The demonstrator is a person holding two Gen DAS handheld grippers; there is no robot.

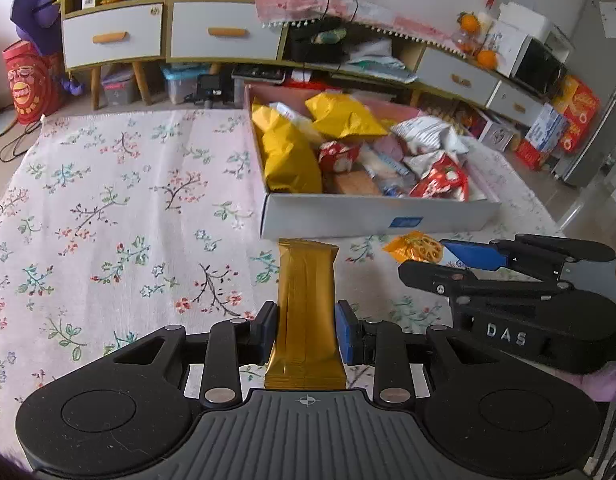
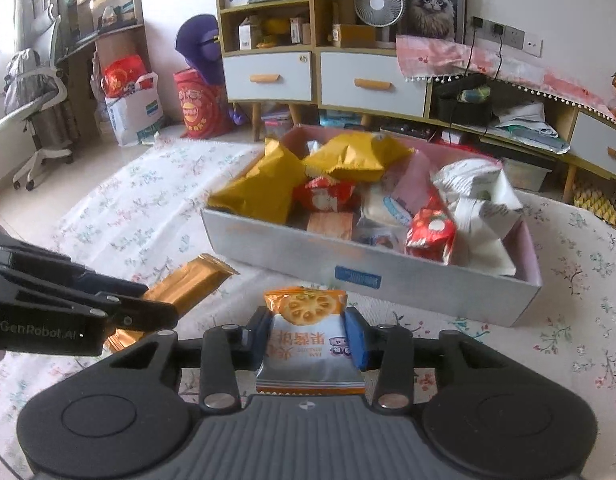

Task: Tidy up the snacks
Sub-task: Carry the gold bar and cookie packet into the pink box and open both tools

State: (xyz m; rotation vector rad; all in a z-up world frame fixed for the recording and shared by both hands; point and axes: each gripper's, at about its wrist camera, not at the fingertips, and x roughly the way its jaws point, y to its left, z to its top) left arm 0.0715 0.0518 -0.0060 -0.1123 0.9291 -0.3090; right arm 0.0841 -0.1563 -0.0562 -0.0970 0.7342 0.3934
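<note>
Just in front of the white snack box (image 1: 371,216) on the floral-clothed desk (image 1: 108,208), the left tool (image 1: 306,332) is clamped on a long gold wrapper (image 1: 306,300) that points toward the box's near wall. Beside it, the right tool (image 2: 308,336) is clamped on an orange-and-white biscuit packet (image 2: 308,340), also short of that wall; the box is full of yellow, red and white packets.
</note>
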